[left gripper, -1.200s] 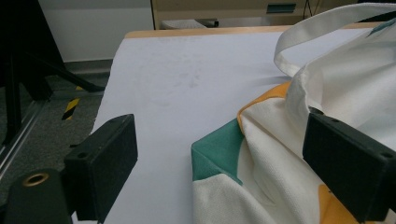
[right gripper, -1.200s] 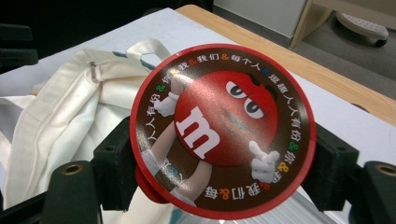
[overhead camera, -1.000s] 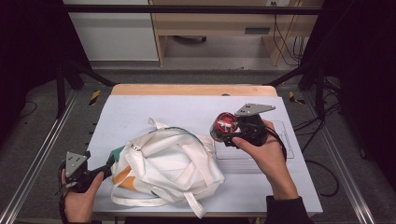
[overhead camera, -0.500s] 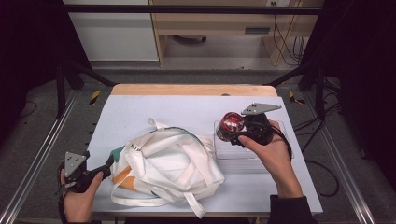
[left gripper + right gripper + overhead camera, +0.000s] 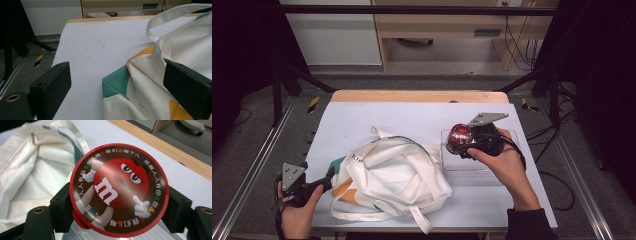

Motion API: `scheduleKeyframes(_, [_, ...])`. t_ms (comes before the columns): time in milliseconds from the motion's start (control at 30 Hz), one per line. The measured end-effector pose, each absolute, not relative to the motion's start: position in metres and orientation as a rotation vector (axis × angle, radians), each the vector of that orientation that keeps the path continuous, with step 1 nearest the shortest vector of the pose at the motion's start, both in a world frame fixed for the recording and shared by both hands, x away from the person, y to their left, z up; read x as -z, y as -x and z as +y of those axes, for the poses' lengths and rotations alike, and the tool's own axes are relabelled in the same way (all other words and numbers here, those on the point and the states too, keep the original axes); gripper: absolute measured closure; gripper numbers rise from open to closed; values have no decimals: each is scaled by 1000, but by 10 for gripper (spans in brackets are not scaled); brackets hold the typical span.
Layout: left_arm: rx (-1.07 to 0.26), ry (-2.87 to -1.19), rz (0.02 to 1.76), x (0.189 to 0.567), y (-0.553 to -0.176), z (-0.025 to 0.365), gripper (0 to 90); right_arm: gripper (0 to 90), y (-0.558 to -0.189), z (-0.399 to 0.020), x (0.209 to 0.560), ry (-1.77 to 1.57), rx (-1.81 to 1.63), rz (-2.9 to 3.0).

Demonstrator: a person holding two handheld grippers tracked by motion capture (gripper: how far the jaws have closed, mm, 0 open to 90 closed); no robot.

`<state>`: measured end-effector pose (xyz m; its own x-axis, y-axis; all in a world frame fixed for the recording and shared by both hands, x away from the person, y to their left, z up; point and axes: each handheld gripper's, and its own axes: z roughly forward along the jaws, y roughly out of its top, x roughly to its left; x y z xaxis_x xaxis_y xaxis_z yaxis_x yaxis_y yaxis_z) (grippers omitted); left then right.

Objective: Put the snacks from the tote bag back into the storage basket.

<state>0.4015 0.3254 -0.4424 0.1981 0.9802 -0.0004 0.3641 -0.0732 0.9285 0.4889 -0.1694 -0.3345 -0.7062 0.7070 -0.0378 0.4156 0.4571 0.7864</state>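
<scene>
A white cloth bag (image 5: 392, 175) with teal and orange patches lies slumped on the pale table (image 5: 412, 115), its straps loose. My left gripper (image 5: 328, 179) rests at the bag's left corner. In the left gripper view its jaws (image 5: 117, 72) stand wide apart and open, with the bag's (image 5: 185, 42) teal corner between them, unpinched. My right gripper (image 5: 464, 142) hovers to the right of the bag, shut on a round red candy tin (image 5: 460, 133). The tin's lid (image 5: 120, 187) with a red cartoon figure faces the right gripper's camera, and both jaws (image 5: 120, 205) press its rim.
A clear plastic tray (image 5: 462, 165) lies on the table under the right hand, and its ribbed edge (image 5: 150, 235) shows below the tin. The bag (image 5: 32, 170) is just left of it. A wooden strip (image 5: 412, 96) edges the table's far side, with cabinets and cables beyond.
My right gripper has carried the tin a little to the right, away from the bag. The left gripper and the bag have stayed where they were.
</scene>
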Motion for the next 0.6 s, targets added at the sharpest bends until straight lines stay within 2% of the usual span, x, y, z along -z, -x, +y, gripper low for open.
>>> scheduleKeyframes(300, [-884,-1601,1304,442,-401,324,77,259,-494,-175,336,-900,-1042,2411])
scheduleKeyframes(600, [-885,-1600,1305,442,-401,324,78,259,-515,-178,331,-853,-1022,2477])
